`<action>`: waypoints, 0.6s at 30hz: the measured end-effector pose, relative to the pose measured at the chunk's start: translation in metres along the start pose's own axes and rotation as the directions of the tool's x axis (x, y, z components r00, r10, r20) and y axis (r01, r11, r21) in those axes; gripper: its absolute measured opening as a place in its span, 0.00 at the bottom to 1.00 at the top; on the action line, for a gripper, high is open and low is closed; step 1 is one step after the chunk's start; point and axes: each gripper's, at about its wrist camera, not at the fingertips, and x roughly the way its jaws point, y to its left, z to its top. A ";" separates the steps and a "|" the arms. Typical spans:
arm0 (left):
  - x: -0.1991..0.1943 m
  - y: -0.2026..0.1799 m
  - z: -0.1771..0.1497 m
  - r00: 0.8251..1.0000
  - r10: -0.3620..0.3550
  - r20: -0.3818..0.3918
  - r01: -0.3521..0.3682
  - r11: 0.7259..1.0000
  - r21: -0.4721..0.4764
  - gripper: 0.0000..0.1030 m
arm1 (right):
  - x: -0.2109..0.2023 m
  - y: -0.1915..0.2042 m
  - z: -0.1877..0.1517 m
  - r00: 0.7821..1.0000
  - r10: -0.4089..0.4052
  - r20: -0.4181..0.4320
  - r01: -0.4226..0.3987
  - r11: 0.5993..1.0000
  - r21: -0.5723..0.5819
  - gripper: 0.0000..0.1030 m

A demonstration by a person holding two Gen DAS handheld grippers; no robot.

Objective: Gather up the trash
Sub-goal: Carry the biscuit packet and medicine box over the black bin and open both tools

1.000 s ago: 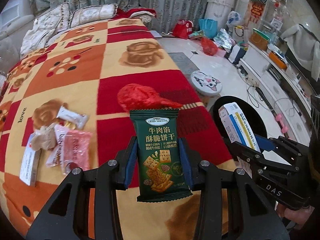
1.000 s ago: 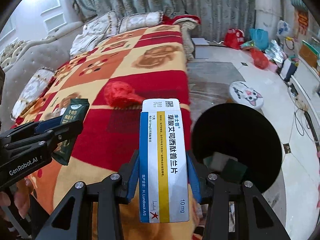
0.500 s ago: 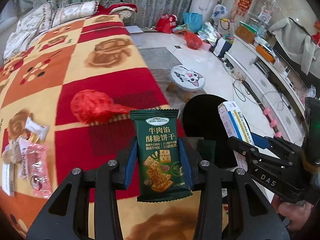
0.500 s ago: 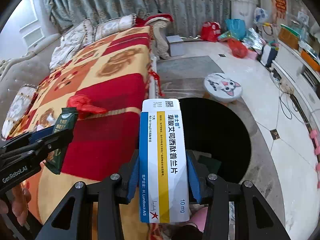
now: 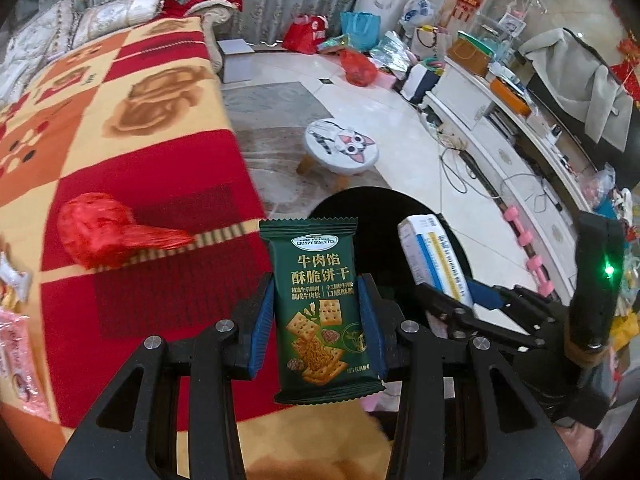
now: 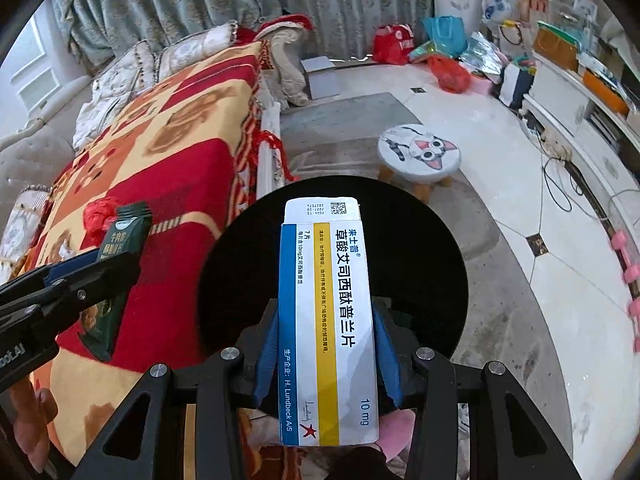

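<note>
Left gripper [image 5: 316, 320] clamps biscuit pack [image 5: 320, 312], right gripper [image 6: 326, 344] clamps box [image 6: 328, 320]; bin [image 6: 420, 264] 12 o'clock; wrappers [image 5: 14, 344] remain at 9.

Both tools are matte black, angular frames with triangular cut-outs and round silver screw heads. The left gripper [image 5: 317, 330] and right gripper [image 6: 327, 354] carry ribbed blue pads [image 5: 260, 330] inside each finger. A green light glows behind the right claw; white lettering marks the left one's side.
</note>
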 end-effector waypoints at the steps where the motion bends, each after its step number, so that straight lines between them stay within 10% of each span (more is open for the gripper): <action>1: 0.001 -0.002 0.000 1.000 -0.009 -0.003 0.009 1.000 -0.001 0.37 | 0.002 -0.002 0.000 1.000 -0.001 -0.002 0.001 1.000 0.006 0.41; 18: 0.012 -0.008 0.005 0.996 -0.094 0.001 0.094 0.995 -0.036 0.60 | 0.020 -0.030 -0.003 0.999 0.012 -0.029 -0.008 0.991 0.130 0.47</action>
